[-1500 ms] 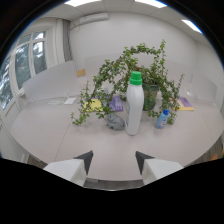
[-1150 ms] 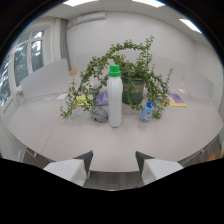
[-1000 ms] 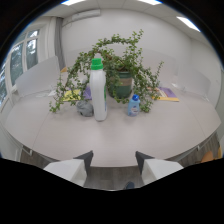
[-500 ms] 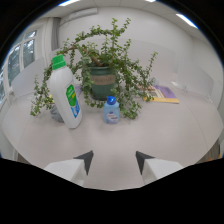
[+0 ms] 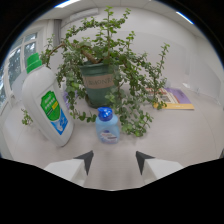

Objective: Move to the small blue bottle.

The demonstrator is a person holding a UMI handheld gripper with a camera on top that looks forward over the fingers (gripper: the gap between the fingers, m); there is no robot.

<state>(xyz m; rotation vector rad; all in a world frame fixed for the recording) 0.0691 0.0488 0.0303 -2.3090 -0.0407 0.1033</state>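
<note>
The small blue bottle (image 5: 107,126) stands upright on the white table (image 5: 170,140), with a blue cap and a pale label. It sits just ahead of my gripper (image 5: 114,161), a little left of the midline between the fingers. Both fingers are spread wide apart with nothing between them; the gripper is open. Leaves of the plant hang right behind and beside the bottle.
A tall white detergent bottle (image 5: 46,105) with a green cap leans to the left of the blue bottle. Behind it stands a dark green pot (image 5: 97,87) holding a sprawling leafy plant (image 5: 112,55). A purple and yellow booklet (image 5: 175,98) lies farther right.
My gripper has swung toward the blue bottle and moved much closer. The bottle now looks large and sits just ahead of the fingers; the white detergent bottle has shifted to the left.
</note>
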